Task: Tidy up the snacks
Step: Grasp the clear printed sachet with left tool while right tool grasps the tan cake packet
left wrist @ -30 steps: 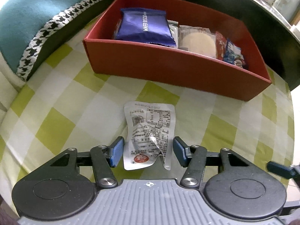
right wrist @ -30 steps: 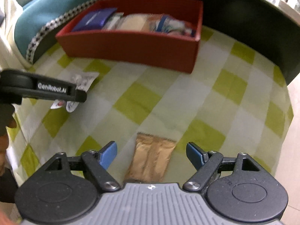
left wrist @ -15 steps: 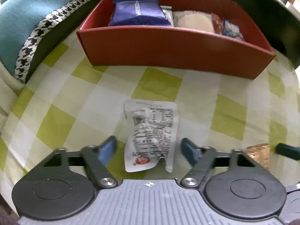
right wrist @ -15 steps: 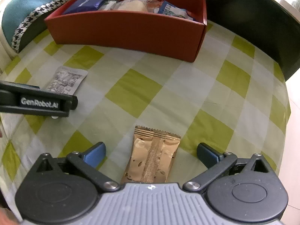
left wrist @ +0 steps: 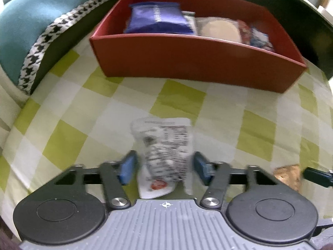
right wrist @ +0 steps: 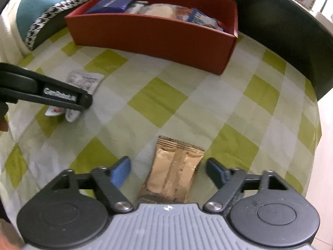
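On the checked cloth (left wrist: 68,125), the printed packet (left wrist: 164,145) is lying left of the foil packet (right wrist: 174,170), both before the box (left wrist: 187,62) (several snacks lying inside).

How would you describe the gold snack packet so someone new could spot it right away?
Start at the red box on the green-checked cloth. Nearer the camera, between the closing right gripper jaws, lies the gold packet. Unlike the white printed packet to its left, it is plain shiny gold with crimped ends.
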Motion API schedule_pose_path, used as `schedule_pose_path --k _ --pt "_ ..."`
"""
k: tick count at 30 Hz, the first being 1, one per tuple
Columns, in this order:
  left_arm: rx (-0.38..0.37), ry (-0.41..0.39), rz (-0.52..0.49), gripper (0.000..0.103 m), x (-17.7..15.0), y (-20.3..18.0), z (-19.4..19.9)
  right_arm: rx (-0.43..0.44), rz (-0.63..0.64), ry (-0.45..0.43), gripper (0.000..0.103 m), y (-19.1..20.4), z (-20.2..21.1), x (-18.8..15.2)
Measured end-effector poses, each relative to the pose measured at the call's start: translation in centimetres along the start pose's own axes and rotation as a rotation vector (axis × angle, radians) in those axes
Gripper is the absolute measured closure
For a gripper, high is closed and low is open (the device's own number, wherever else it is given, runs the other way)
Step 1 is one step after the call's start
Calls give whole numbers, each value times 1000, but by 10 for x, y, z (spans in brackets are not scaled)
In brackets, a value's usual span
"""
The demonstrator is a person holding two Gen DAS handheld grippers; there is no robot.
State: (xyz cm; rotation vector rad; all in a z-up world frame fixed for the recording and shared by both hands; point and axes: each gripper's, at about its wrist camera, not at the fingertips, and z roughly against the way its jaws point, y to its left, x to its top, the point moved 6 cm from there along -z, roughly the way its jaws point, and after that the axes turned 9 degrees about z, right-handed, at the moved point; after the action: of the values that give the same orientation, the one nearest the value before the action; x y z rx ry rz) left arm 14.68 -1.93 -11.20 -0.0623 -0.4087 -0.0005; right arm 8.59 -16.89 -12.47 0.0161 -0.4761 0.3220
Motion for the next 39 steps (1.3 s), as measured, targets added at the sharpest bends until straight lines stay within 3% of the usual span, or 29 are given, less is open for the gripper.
schedule_pose_path --k 2,5,14,21,25,28,31,34,37,39 --pt "-3 7 -8 40 -3 -1 2 7 -4 -1 48 1 3 1" --pt "-12 18 -3 41 -7 0 5 14 -23 -3 52 -1 5 0" --pt "-50 17 34 41 -8 6 20 42 -91 -37 58 -13 16 3" --pt "-66 25 32 40 -9 3 22 92 -108 -1 57 -14 8 -2" --pt "-71 36 31 40 -10 3 20 88 -85 7 50 -8 5 -1" --pt "-65 48 25 40 -13 4 17 92 -67 15 23 -5 0 -3" --pt "-57 60 24 39 -16 7 13 75 -44 25 14 -2 -2 -6" --pt "-53 56 7 39 -19 7 13 112 -40 39 0 1 -8 -5" --pt "-53 53 -5 38 -21 7 13 57 31 78 0 11 -14 -1" --pt "-59 51 -7 37 -22 7 13 48 54 54 0 13 -15 1"
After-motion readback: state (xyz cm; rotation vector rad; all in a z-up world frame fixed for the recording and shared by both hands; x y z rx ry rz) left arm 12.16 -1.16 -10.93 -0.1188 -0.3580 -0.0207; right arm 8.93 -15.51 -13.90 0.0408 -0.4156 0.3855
